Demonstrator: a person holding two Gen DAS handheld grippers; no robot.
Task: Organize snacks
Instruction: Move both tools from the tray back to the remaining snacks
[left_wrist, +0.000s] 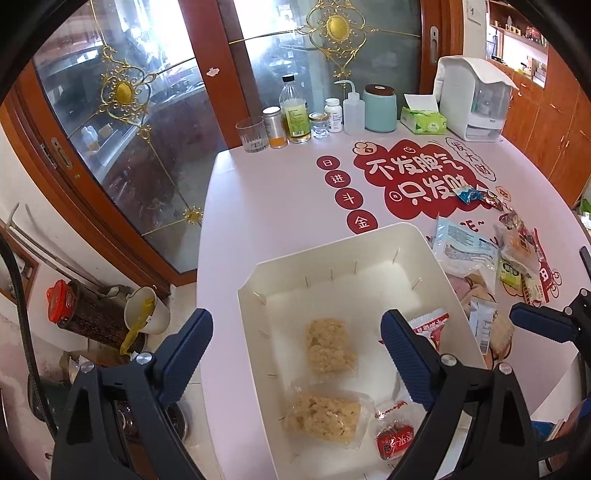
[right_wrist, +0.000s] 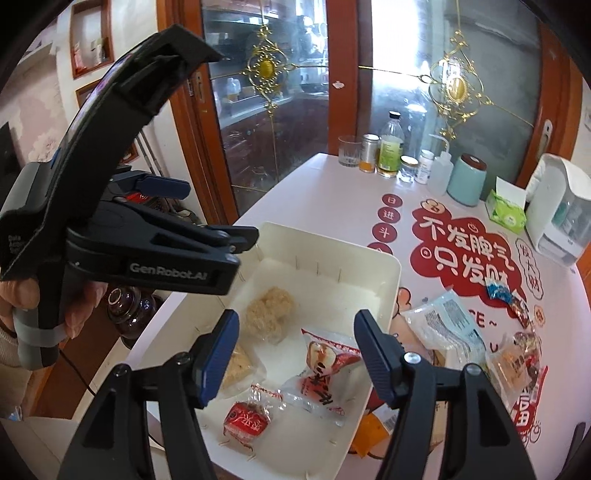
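A white tray (left_wrist: 332, 251) near the table's left edge holds two wrapped rice cakes (left_wrist: 330, 345), a small red packet (left_wrist: 395, 439) and a red-and-white packet (left_wrist: 430, 326). My left gripper (left_wrist: 295, 354) hangs open over the tray with its jaws wide and nothing between the pads. In the right wrist view the right gripper (right_wrist: 297, 356) is open above the tray (right_wrist: 332, 251). The red-and-white packet (right_wrist: 325, 358) lies flat beneath it, untouched by the pads. A hand holds the left gripper (right_wrist: 221, 213) at the tray's left side. Loose snack packets (right_wrist: 447, 325) lie right of the tray.
Bottles, a glass (left_wrist: 253, 134), a teal jar (left_wrist: 380, 109), a tissue box (left_wrist: 423, 118) and a white dispenser (left_wrist: 474, 98) line the table's far edge. Glass doors stand behind. Left of the table the floor holds a dark canister (left_wrist: 88, 314).
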